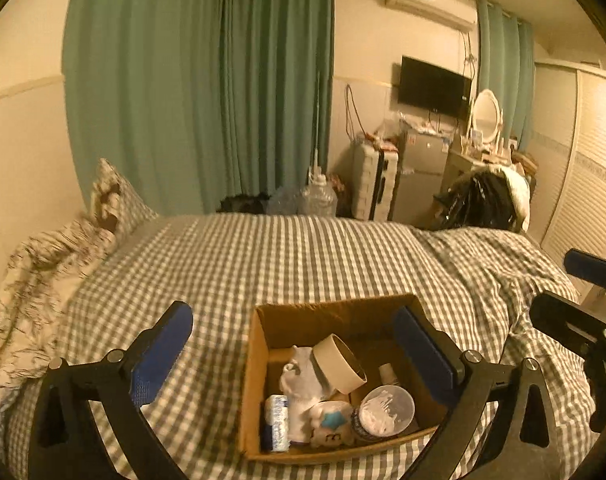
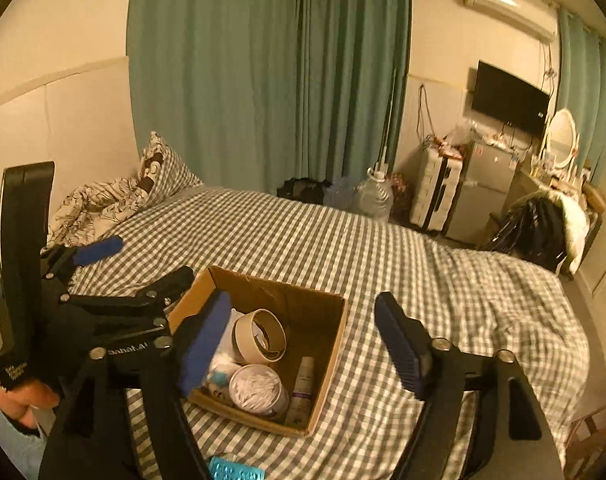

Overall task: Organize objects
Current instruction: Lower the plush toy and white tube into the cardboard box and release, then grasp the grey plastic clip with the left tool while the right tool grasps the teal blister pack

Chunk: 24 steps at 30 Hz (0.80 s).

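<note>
An open cardboard box [image 1: 259, 360] [image 2: 330, 344] sits on the checked bed cover. Inside lie a beige tape roll [image 1: 339, 364] [image 2: 259, 336], a round white-lidded jar [image 1: 387, 404] [image 2: 257, 390], a small bottle [image 2: 303, 384], white cloth [image 1: 303, 376] and a tissue packet [image 1: 277, 420]. My left gripper [image 1: 295, 356] [image 2: 139, 266] hovers above the box's left side, jaws wide open and empty. My right gripper [image 2: 303, 344] [image 1: 559, 286] hangs over the box's right side, also open with nothing between its blue pads.
The bed [image 1: 303, 256] spreads out behind the box, with a patterned pillow [image 1: 115, 196] and a crumpled quilt [image 1: 43, 280] at the left. A blue blister pack [image 2: 235, 472] lies near the front edge. Beyond the bed stand a water jug [image 2: 373, 198], a suitcase [image 2: 435, 192] and a loaded chair [image 2: 543, 228].
</note>
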Tool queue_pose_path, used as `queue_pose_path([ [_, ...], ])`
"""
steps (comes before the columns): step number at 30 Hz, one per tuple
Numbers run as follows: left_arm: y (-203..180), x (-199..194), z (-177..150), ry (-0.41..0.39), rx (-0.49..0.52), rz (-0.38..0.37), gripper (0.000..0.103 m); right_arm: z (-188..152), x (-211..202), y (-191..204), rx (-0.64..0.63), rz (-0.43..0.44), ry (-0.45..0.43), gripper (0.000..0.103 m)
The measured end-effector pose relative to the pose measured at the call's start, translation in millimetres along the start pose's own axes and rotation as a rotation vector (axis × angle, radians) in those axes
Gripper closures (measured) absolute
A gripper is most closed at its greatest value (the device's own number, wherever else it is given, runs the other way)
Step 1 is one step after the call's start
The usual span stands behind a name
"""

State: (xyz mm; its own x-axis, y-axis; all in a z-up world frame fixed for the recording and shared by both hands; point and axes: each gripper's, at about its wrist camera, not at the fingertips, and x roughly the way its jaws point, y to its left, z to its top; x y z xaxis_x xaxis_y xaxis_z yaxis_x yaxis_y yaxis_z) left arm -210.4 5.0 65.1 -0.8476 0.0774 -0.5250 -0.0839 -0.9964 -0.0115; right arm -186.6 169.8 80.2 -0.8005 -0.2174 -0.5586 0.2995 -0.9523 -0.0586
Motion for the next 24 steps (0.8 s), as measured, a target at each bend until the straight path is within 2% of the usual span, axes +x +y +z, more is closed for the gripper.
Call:
queue_pose_path([
  [7,8,-53,-13,-0.034,0.023,0.028,0.000,-9,-52,10,-0.006,-0.035,-0.027,0.013],
  [10,16,-68,-33,-0.027,0.011,0.043,0.000,-23,-67,14,0.001,-0.038,-0.024,0.011],
  [13,20,-72,-60,0.014,0.006,0.054,0.000,-46,-71,16,0.005,-0.051,-0.007,0.011],
  [17,23,-63,-107,0.086,-0.029,0.064,0.000,-91,-61,22,0.018,-0.052,0.053,0.011],
  [21,20,-47,-154,0.157,-0.034,0.075,0.000,-137,-24,28,0.033,-0.083,0.157,0.011],
  [24,18,-32,-181,0.221,-0.033,0.092,0.000,-170,6,32,0.055,-0.045,0.249,0.011],
])
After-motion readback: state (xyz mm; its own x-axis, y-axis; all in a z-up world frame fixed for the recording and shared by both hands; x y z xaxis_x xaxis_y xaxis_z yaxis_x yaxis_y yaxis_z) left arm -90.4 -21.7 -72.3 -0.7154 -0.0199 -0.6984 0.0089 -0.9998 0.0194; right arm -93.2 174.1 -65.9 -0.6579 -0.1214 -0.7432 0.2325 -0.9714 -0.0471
